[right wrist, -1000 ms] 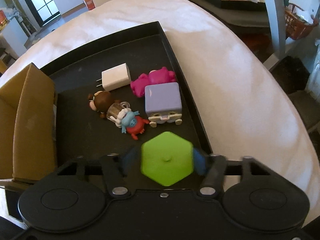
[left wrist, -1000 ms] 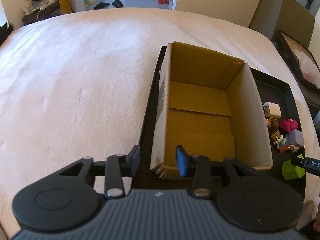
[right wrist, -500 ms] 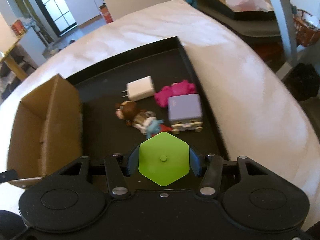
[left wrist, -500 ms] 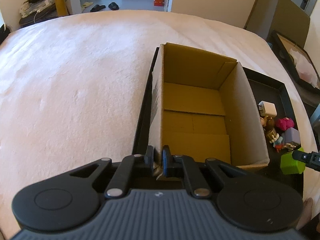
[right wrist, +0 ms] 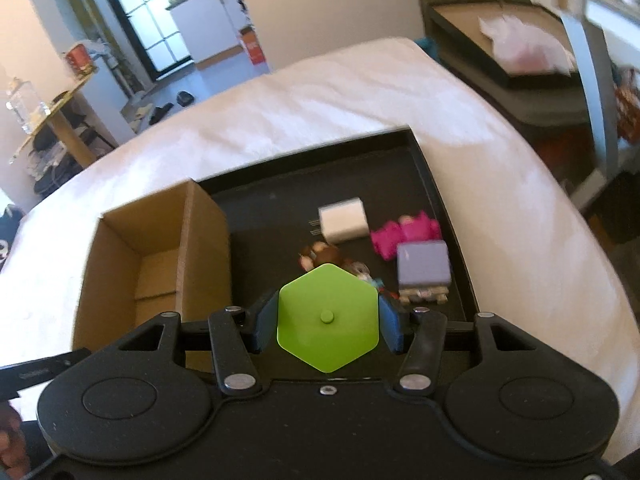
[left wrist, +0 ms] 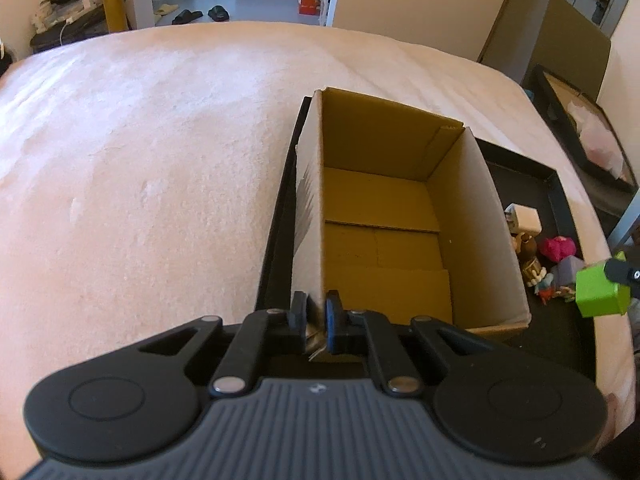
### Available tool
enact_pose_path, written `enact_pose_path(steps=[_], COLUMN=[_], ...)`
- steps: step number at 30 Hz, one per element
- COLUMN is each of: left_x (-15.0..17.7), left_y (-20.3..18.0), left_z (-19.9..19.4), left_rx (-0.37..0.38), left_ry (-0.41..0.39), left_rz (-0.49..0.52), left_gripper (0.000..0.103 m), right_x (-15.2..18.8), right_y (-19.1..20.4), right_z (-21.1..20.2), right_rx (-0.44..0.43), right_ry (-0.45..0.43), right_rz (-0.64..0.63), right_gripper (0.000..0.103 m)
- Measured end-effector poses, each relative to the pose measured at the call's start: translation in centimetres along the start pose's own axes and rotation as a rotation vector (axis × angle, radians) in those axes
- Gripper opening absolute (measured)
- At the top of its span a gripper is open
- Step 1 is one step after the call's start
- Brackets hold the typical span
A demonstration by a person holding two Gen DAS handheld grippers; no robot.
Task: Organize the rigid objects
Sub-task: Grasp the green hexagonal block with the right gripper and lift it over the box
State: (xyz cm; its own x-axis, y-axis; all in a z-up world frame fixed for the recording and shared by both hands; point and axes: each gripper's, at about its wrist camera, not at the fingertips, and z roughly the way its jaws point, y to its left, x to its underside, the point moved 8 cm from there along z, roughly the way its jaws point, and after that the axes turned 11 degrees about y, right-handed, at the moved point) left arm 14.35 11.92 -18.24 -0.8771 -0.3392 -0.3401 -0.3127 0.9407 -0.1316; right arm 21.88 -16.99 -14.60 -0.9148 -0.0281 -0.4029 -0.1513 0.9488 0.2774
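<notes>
An open cardboard box [left wrist: 384, 216] stands empty on the left part of a black tray [right wrist: 440, 184]. My left gripper [left wrist: 317, 312] is shut on the box's near left corner, pinching the wall. A green hexagonal block [right wrist: 328, 322] is clamped between the pads of my right gripper [right wrist: 328, 326], which hangs above the tray to the right of the box [right wrist: 160, 256]. In the left wrist view the green block [left wrist: 598, 294] shows at the right edge, raised off the tray. A white charger [right wrist: 344, 220], a pink toy [right wrist: 404, 234], a purple cube toy [right wrist: 424, 270] and a brown figure [right wrist: 324, 256] lie on the tray.
The tray sits on a pale cloth-covered surface [left wrist: 140, 168] that spreads wide to the left. A second dark tray with a plastic bag [right wrist: 520, 48] stands beyond the right edge. Another small figure [left wrist: 534, 276] lies beside the box's right wall.
My left gripper closed from open onto the box's near corner. My right gripper rose with the green block, lifting it off the tray and bringing the box into its view.
</notes>
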Motion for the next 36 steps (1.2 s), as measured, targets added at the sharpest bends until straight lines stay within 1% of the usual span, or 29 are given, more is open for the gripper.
enact_pose_path(steps=[8, 16, 21, 26, 36], left_x=[0.0, 0.1, 0.0, 0.0, 0.0], left_y=[0.2, 1.0, 1.1, 1.6, 1.8], left_z=[0.1, 0.2, 0.3, 0.5, 0.9], left_rx=[0.026, 0.102, 0.117, 0.164, 0.192], left_ry=[0.005, 0.002, -0.003, 0.003, 0.006], left_rz=[-0.008, -0.027, -0.017, -0.030, -0.034], left_gripper=[0.009, 0.010, 0.010, 0.010, 0.011], right_x=[-1.5, -2.0, -2.2, -2.0, -1.2], right_y=[3.7, 8.3, 11.3, 13.9, 17.0], right_z=[-1.2, -1.3, -0.8, -0.1, 2.1], right_rx=[0.002, -0.006, -0.011, -0.006, 0.010], right_ry=[-0.016, -0.020, -0.013, 0.003, 0.040], right_rz=[-0.089, -0.160, -0.206, -0.253, -0.305], right_gripper=[0.052, 0.052, 0.052, 0.052, 0.052])
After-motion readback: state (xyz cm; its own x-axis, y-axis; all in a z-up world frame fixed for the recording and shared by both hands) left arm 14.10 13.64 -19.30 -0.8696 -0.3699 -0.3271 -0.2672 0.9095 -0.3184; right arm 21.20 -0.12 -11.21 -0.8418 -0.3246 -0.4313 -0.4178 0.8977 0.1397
